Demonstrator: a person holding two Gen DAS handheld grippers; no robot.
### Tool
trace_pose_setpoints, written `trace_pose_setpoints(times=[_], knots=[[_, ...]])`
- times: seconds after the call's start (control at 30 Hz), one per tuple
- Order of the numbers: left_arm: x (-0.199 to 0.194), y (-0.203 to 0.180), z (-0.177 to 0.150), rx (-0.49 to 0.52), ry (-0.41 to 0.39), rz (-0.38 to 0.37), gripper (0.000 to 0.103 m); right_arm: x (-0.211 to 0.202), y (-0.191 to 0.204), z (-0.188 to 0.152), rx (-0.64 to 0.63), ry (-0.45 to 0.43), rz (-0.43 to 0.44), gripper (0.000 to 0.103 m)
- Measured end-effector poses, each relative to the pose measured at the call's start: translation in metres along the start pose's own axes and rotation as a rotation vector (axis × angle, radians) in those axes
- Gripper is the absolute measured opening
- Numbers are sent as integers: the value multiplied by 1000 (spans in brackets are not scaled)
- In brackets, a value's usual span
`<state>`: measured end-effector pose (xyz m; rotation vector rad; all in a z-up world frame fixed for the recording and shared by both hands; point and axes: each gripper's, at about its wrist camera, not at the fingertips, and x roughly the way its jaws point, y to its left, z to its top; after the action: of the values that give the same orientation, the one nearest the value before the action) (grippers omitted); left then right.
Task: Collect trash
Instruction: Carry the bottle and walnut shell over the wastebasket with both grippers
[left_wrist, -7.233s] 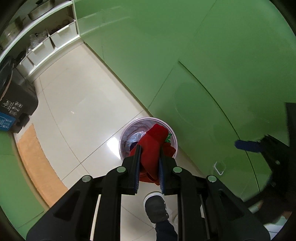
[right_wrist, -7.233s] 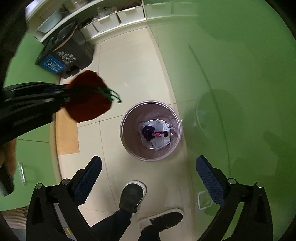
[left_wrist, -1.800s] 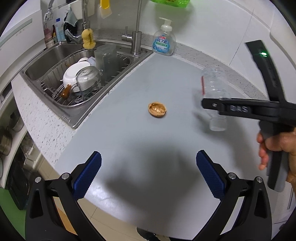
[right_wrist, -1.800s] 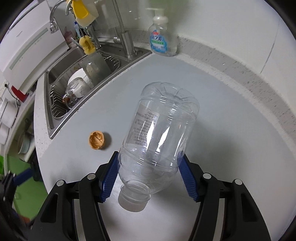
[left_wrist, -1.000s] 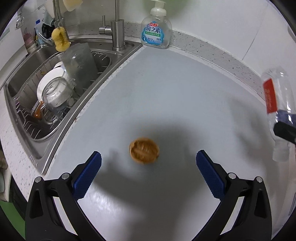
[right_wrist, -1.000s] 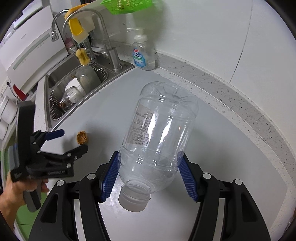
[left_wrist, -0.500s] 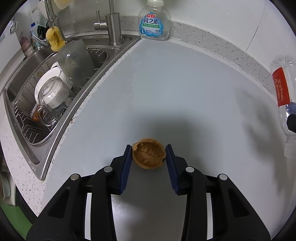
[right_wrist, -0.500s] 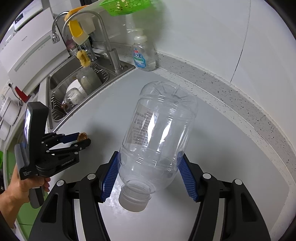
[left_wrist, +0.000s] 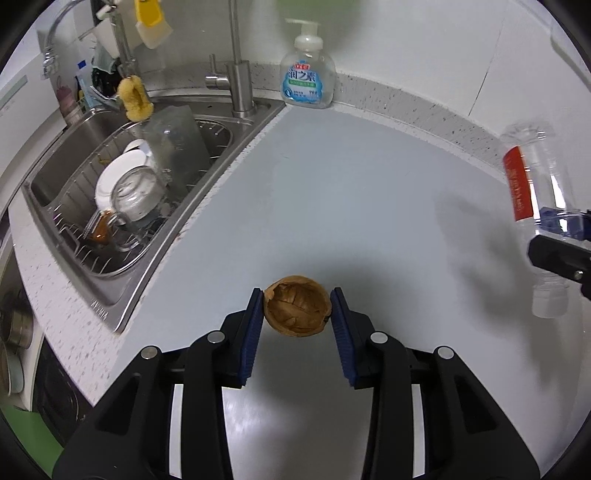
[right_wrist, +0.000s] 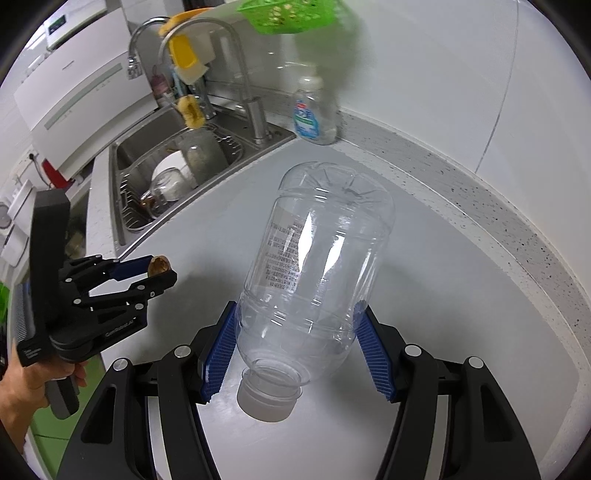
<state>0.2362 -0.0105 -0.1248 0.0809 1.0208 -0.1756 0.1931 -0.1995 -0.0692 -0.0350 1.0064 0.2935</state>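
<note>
I have the left tool (left_wrist: 297, 312) clamped on a brown walnut shell (left_wrist: 297, 311), its blue pads pressing both sides; those jaws have just been closing, with the shell between them. From the right wrist view the shell (right_wrist: 159, 265) sits at the tip of that tool, above the worktop. My right tool (right_wrist: 295, 350) grips a clear plastic bottle (right_wrist: 314, 280) around its shoulder, open neck pointing back toward the camera, base pointing away. From the left wrist view the same bottle (left_wrist: 532, 206) shows a red label at the far right edge.

Below both tools I see a pale grey worktop (left_wrist: 369, 192), smooth, with a speckled stone edge running along a white wall (right_wrist: 443, 74). To the left a steel sink (left_wrist: 74, 155) is set into the corner, holding a wire rack with a white plate (left_wrist: 110, 177), a glass jar and a clear container. A tap (left_wrist: 236, 85) stands at the sink's back edge, a yellow sponge (left_wrist: 135, 98) hangs beside it, and a soap dispenser (left_wrist: 306, 81) stands on the worktop against the wall. A green basket (right_wrist: 291, 14) hangs high on the wall
</note>
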Motion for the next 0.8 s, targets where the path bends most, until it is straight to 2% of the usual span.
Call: trace_pose_setpoints(times=[0.2,0.4,0.63,0.8], knots=[[-43,8,-25,-28,-39,4,37,-13,34,-12,-56,-17,34,61],[-85,25,-63,-66,-64,27,37,-25,88,-32,-130,-31,95,61],[-128,65,-136,-149,-54,76,37,-29,155,-64,-220,-18,178,61],[-137,98,-194,-219,-20,115,37,-18,208,-90,-282,17,245,61]])
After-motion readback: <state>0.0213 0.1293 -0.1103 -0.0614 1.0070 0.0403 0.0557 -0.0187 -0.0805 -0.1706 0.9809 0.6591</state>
